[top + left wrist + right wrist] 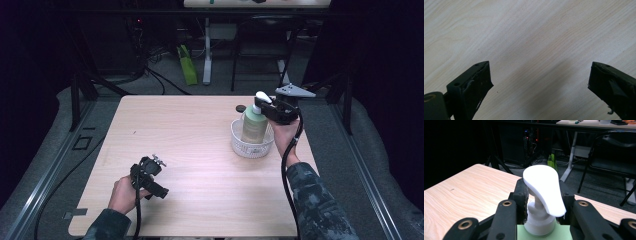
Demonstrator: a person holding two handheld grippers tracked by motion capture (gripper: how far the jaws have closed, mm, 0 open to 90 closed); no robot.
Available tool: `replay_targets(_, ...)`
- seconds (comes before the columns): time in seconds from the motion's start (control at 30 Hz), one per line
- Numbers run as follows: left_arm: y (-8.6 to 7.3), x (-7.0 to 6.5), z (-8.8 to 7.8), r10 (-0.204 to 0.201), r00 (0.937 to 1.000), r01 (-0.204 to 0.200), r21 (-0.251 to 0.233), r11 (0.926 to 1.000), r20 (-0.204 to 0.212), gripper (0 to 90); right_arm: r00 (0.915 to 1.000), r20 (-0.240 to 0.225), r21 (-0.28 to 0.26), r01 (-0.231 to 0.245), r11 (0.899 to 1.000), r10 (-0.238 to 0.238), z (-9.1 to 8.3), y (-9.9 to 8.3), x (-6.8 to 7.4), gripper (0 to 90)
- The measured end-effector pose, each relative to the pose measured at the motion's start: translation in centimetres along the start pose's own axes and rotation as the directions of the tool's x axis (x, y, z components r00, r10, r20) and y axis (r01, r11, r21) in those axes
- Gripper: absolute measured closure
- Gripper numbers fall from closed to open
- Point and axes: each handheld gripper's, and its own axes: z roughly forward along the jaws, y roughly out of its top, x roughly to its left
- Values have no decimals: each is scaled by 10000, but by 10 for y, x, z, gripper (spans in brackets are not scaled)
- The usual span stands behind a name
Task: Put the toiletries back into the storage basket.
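One pale wooden table (200, 150) — seemingly dark room

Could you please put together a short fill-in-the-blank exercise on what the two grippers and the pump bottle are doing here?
1. The right gripper is shut on the neck of the pump bottle, just under its ____ pump head.
2. The bottle's base sits inside a white ____.
3. The left gripper hangs over bare table with its jaws ____.

Missing words: white; basket; open
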Motion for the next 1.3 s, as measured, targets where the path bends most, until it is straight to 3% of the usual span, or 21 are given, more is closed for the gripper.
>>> replay_targets(0.27, 1, -2, 0, 84, 10000, -84, 61, 9999, 7, 43, 9994, -188, -25, 297, 9996, -297, -4, -3, 2, 678)
replay_targets(0.73, 1, -2, -1, 92, 10000, -92, 42, 9999, 32, 33, 9991, -216, 43, 368, 9993, -367, -5, -3, 1, 658)
replay_targets(0.87, 1, -2, -1, 117, 9999, -117, -3, 9999, 43, 31, 9991, -371, 86, 200, 9998, -197, -8, 0, 1, 466)
replay_targets(1.0, 1, -2, 0, 136, 9999, -136, 8, 9999, 49, 28, 10000, 28, 86, 82, 9999, -83, -18, 5, 6, 313)
replay_targets(1.17, 1, -2, -1, 147, 9999, -147, -12, 9999, 55, 25, 9998, -137, 922, -109, 9957, 122, -31, 8, 11, 177)
replay_targets(1.3, 1, -2, -1, 127, 9999, -127, -54, 9999, 44, 22, 9994, -308, 1407, -122, 9900, 167, -45, 3, 14, 125)
